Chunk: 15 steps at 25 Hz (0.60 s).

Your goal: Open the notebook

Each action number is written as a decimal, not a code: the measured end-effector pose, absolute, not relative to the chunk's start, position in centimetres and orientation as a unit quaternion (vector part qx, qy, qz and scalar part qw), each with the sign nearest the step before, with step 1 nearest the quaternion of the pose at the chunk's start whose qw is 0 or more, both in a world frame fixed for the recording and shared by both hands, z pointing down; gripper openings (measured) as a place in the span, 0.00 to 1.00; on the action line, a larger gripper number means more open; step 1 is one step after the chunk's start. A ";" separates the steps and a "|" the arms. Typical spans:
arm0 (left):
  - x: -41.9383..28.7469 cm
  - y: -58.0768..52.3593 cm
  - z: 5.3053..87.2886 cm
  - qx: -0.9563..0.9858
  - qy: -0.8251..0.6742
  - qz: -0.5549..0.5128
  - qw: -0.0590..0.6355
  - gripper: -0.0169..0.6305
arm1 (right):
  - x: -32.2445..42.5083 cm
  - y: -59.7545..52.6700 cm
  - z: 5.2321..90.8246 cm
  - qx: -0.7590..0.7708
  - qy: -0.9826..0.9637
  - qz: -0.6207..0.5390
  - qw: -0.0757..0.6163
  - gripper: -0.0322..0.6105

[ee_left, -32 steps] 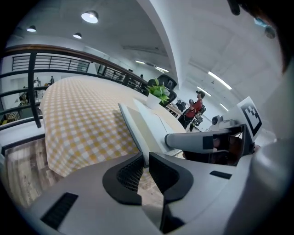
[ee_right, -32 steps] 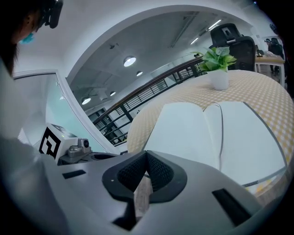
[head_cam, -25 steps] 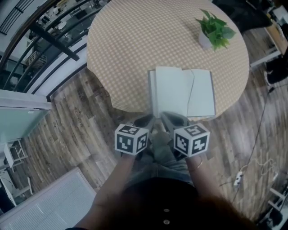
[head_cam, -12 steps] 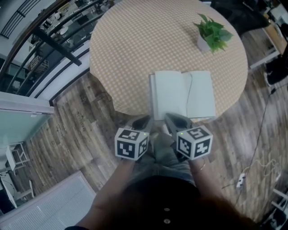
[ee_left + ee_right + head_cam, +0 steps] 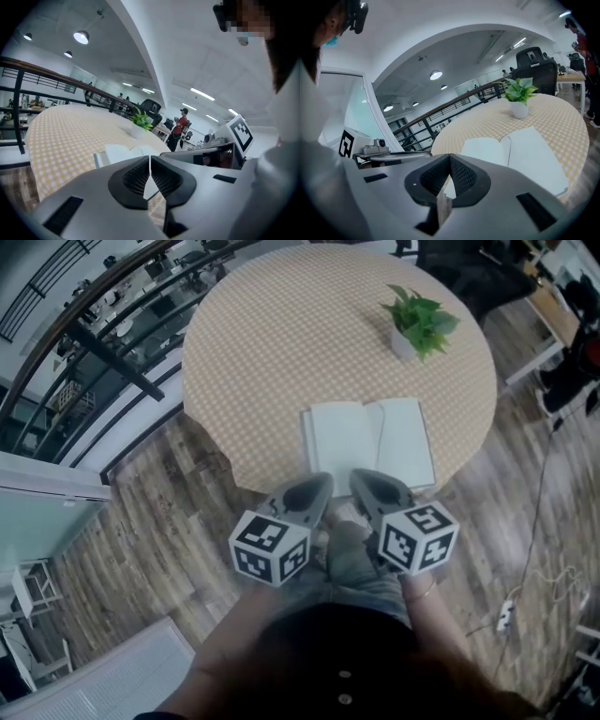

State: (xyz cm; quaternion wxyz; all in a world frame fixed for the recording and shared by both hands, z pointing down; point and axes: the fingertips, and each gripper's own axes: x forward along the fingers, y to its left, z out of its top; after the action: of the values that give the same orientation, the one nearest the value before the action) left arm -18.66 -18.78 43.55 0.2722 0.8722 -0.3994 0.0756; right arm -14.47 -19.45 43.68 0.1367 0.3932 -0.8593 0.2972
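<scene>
The desk (image 5: 262,352) lies bare across its left and far parts. The open notebook (image 5: 367,442) takes the near edge, the potted plant (image 5: 419,322) the far right; a railing (image 5: 103,324) seems close beyond the left rim.

The left gripper (image 5: 322,482) and right gripper (image 5: 362,478) have risen (toward the camera), left fingers (image 5: 132,178) closing on nothing.

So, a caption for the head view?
Notebook open on checked table near a plant; left gripper just closed, empty; right gripper shut, empty.
</scene>
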 end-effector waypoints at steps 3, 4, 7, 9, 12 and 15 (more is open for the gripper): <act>-18.1 -19.3 41.9 0.882 -0.393 0.066 0.251 0.05 | -14.1 -19.7 42.3 0.400 -0.864 0.280 0.124 0.07; -18.0 -19.4 41.6 0.884 -0.395 0.066 0.244 0.05 | -14.0 -19.7 41.9 0.401 -0.866 0.273 0.121 0.07; -17.7 -19.4 40.7 0.886 -0.399 0.071 0.226 0.04 | -13.7 -19.4 40.9 0.403 -0.871 0.258 0.112 0.07; -17.3 -19.4 40.2 0.888 -0.398 0.073 0.217 0.04 | -13.3 -19.4 40.0 0.405 -0.873 0.250 0.103 0.07; -16.7 -19.9 39.4 0.894 -0.392 0.067 0.208 0.04 | -12.8 -20.0 39.0 0.411 -0.876 0.236 0.089 0.07; -15.8 -19.7 38.9 0.899 -0.376 0.074 0.213 0.04 | -12.0 -19.8 37.9 0.423 -0.873 0.228 0.080 0.07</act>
State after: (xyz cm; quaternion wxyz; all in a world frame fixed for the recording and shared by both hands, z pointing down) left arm -15.84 -19.70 38.95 0.2131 0.8988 -0.3759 0.0739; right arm -11.98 -19.81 37.88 0.0801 0.4227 -0.8735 0.2279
